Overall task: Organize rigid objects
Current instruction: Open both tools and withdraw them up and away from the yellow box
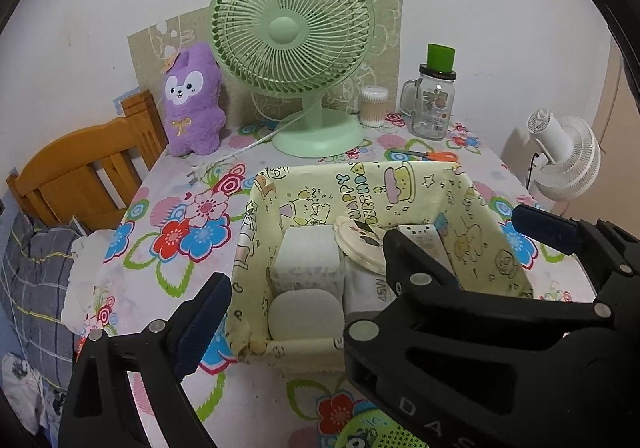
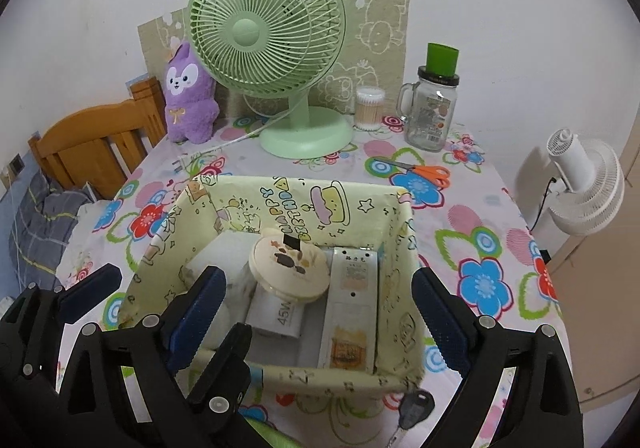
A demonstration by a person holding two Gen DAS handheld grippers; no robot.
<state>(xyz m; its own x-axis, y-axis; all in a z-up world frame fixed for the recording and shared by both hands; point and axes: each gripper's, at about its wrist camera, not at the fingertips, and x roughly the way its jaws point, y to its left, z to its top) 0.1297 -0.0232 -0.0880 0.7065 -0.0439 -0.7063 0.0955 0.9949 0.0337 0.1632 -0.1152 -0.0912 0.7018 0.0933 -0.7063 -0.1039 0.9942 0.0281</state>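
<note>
Centrally, a counter (image 2: 480, 232) under a flowered cloth is seen, with a green desk fan (image 2: 266, 31) standing at twelve o'clock. A cloth-lined storage box (image 2: 280, 203) printed with "HAPPY BIRTHDAY" is set at the middle of the counter. Packed inside it are a white foam block (image 1: 308, 252), a long white carton (image 2: 352, 308) along the three o'clock wall, a white "45W" charger (image 2: 280, 316), and a round cream compact (image 2: 290, 268) lying tilted on top of them. A purple plush (image 2: 188, 95) is placed at ten o'clock, a handled glass jar (image 2: 434, 111) at two o'clock, orange-handled scissors (image 2: 420, 169) just below it. A key (image 2: 414, 408) is seen at six o'clock outside the box. The left hand-held gripper (image 1: 316, 284) and the right hand-held gripper (image 2: 320, 304) are both spread wide, nothing pinched.
</note>
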